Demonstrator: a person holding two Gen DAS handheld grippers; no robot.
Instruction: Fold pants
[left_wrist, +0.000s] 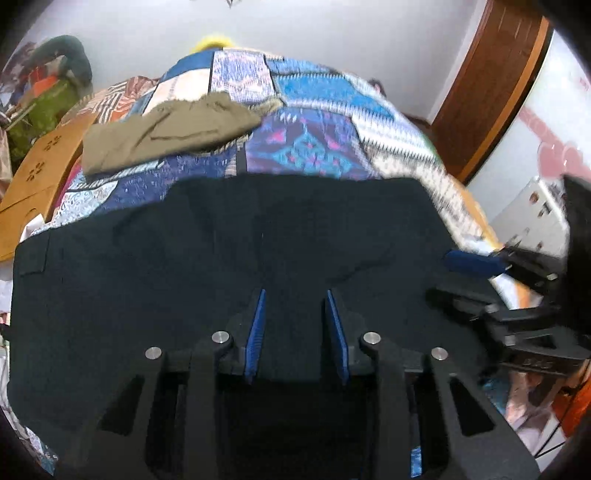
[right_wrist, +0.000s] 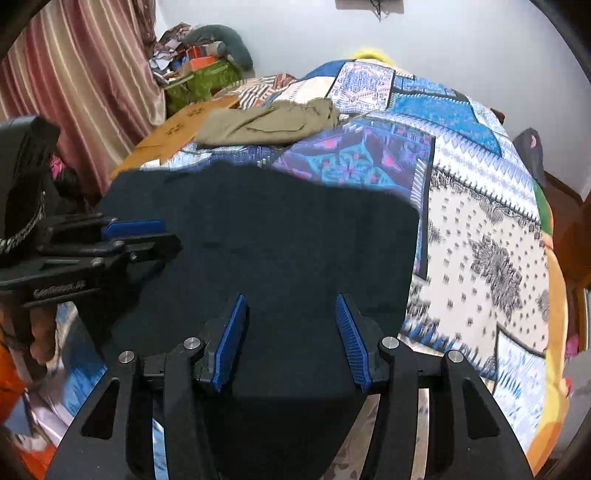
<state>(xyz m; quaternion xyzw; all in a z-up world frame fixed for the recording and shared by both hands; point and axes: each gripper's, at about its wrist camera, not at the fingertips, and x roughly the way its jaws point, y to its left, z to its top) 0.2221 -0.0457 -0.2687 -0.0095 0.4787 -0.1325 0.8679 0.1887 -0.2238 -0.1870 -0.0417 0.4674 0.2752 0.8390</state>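
Observation:
Dark navy pants (left_wrist: 221, 258) lie spread on a patchwork bedspread (left_wrist: 314, 122); they also show in the right wrist view (right_wrist: 277, 229). My left gripper (left_wrist: 295, 295) is open, its blue pads (left_wrist: 256, 332) just over the near part of the pants. My right gripper (right_wrist: 291, 299) is open over the pants' near right part. The right gripper shows at the right edge of the left wrist view (left_wrist: 480, 273). The left gripper shows at the left of the right wrist view (right_wrist: 140, 236). Neither holds cloth.
Folded olive-khaki pants (left_wrist: 166, 136) lie farther back on the bed, also in the right wrist view (right_wrist: 269, 123). A wooden board (left_wrist: 40, 173) is at the left. Clutter with a green bag (right_wrist: 199, 81) and a striped curtain (right_wrist: 85, 85) stand at the back left. A wooden door frame (left_wrist: 491, 81) is at the right.

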